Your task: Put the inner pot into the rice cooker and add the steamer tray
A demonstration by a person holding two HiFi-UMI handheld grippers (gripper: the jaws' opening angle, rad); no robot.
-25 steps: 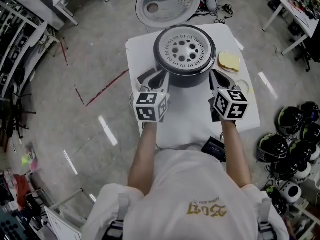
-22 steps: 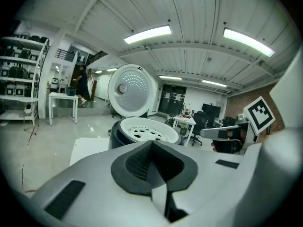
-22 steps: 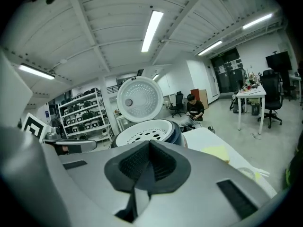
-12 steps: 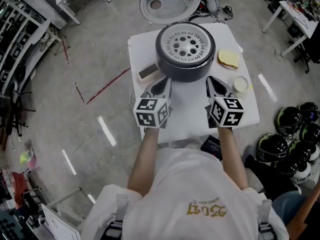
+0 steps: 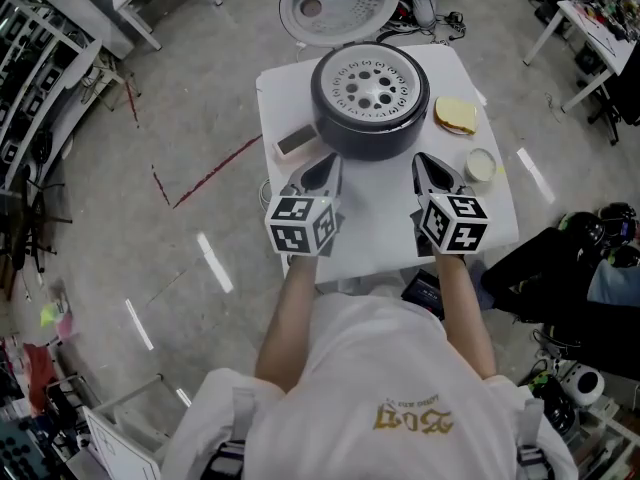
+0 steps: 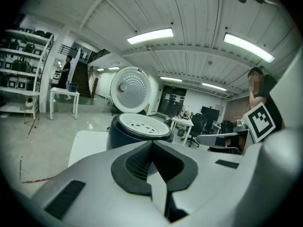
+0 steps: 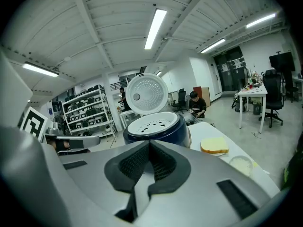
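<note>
The left claw and right claw are both closed on nothing, low over the white surface and just short of the cooker — not touching it. The tray sits in the cooker's mouth, its lid open behind. To the right lie a sponge and a bowl.

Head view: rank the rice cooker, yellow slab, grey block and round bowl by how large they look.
1. rice cooker, by far the largest.
2. yellow slab, slightly bigger than the rest.
3. grey block and round bowl look about alike, so they are not ranked.
</note>
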